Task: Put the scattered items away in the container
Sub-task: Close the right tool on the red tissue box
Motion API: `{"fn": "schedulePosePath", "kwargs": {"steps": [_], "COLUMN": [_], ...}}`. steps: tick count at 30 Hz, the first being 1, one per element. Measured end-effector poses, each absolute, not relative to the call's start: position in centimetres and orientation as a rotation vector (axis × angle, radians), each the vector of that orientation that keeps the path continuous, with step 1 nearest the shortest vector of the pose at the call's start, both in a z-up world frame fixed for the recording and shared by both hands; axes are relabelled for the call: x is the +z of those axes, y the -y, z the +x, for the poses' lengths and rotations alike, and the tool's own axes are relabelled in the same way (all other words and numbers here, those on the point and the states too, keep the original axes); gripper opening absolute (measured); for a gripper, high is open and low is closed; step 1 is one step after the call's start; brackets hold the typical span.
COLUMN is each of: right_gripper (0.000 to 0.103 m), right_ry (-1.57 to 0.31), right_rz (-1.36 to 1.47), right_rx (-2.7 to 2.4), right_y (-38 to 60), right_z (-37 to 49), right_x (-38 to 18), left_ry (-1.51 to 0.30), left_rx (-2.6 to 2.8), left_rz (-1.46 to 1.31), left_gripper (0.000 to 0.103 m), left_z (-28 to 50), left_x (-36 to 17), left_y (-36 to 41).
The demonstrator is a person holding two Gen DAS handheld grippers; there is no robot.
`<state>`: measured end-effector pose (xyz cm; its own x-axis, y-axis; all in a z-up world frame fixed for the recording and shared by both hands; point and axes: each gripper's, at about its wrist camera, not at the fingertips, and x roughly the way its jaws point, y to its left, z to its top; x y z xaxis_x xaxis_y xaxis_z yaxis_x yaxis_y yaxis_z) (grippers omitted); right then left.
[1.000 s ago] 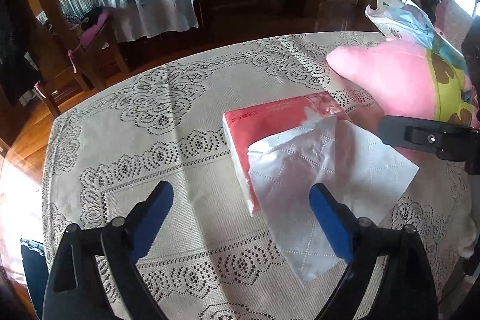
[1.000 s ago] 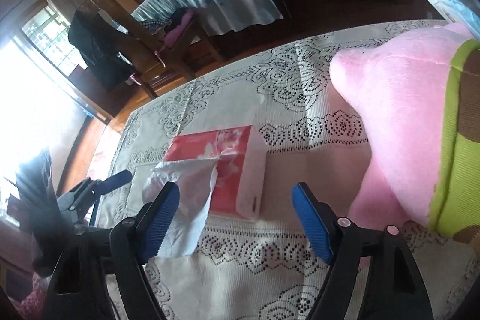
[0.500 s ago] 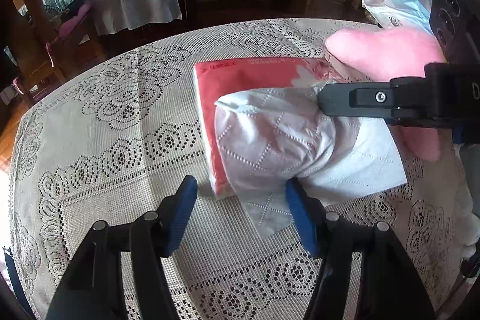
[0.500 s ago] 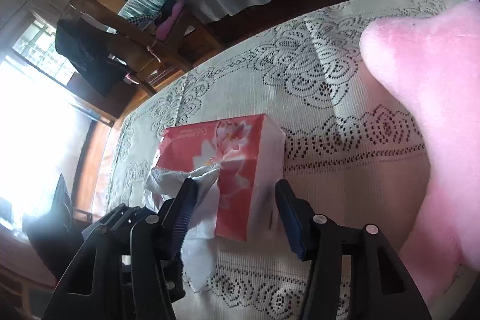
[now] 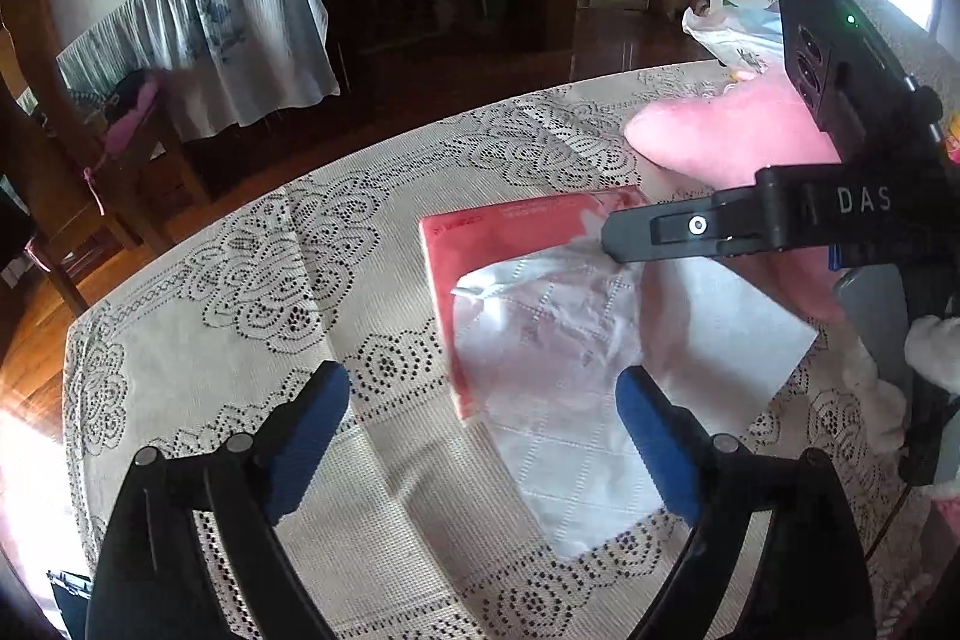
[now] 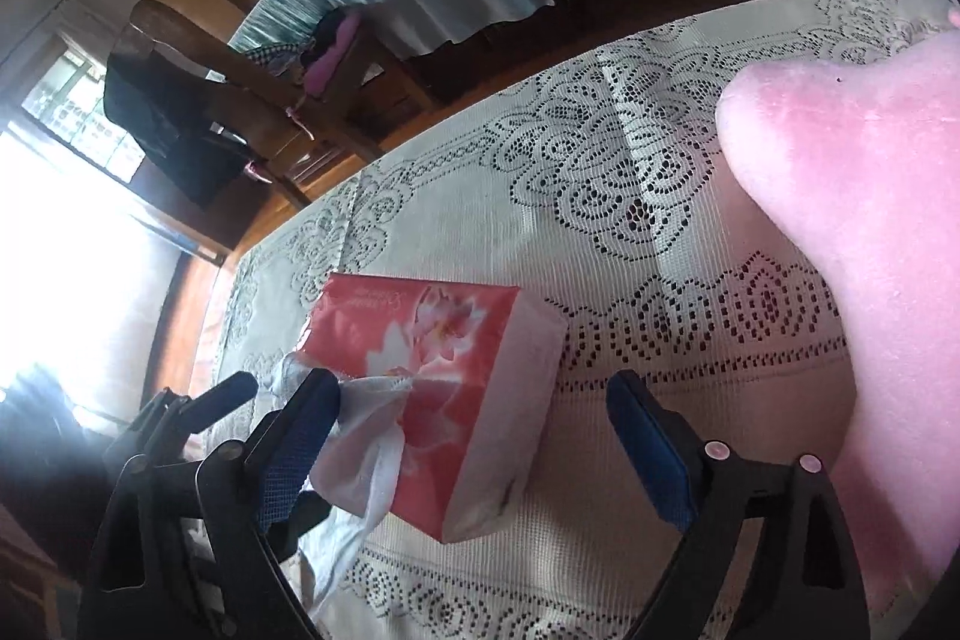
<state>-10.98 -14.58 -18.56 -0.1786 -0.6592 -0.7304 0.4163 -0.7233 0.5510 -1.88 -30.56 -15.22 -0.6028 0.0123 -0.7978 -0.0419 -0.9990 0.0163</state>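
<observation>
A red tissue pack [image 5: 510,235] lies on the lace tablecloth with a white tissue [image 5: 600,370] pulled out over its near end. It also shows in the right wrist view [image 6: 456,370], with the tissue [image 6: 366,436] hanging from its left end. My left gripper [image 5: 483,424] is open and empty, just short of the pack's near edge. My right gripper [image 6: 474,430] is open and straddles the pack's near end; its left finger [image 6: 300,430] touches the tissue. In the left wrist view the right gripper's finger [image 5: 678,229] reaches over the pack from the right.
A large pink plush toy [image 6: 852,196] lies on the right of the table, also seen in the left wrist view [image 5: 720,136]. A plastic bag and a white box [image 5: 738,10] sit behind it. Wooden chairs [image 6: 252,100] stand beyond the table's far edge.
Both grippers have opened wider after narrowing half a second ago. The left gripper has drawn back from the pack. The right gripper has moved closer over the pack's end.
</observation>
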Motion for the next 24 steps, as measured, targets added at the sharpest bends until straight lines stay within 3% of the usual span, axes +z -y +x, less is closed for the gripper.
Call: {"fn": "schedulePosePath", "kwargs": {"steps": [4,8,9,12,15,18,24], "right_gripper": [0.092,0.092,0.091,0.084,0.083,0.082,0.082], "right_ry": [0.324,0.291,0.269,0.207,0.186,0.232,0.158], "right_rz": [1.397,1.400,1.391,1.358,1.320,1.325,1.278], "right_rx": [-1.949,-1.944,-1.950,-1.974,-1.990,-1.965,-1.923], "right_y": [14.8,16.0,16.4,17.4,17.8,17.1,16.5], "right_z": [-11.6,-11.8,-11.7,-11.8,-12.2,-12.5,-9.7], "right_x": [-18.7,-19.3,-19.4,-19.6,-19.4,-19.5,-17.7], "left_ry": [-0.069,0.052,0.078,0.029,0.048,0.053,0.008], "left_rx": [2.744,2.712,2.687,2.708,2.735,2.713,2.689], "left_rz": [-1.433,-1.447,-1.456,-1.407,-1.394,-1.388,-1.390], "left_gripper": [0.091,0.091,0.085,0.050,0.047,0.037,0.036], "left_z": [-3.4,-5.6,-6.0,-6.7,-6.8,-6.2,-2.4], "left_x": [-17.1,-18.9,-19.4,-19.9,-19.8,-19.4,-17.7], "left_y": [31.6,32.4,32.2,31.2,31.2,31.2,30.1]}}
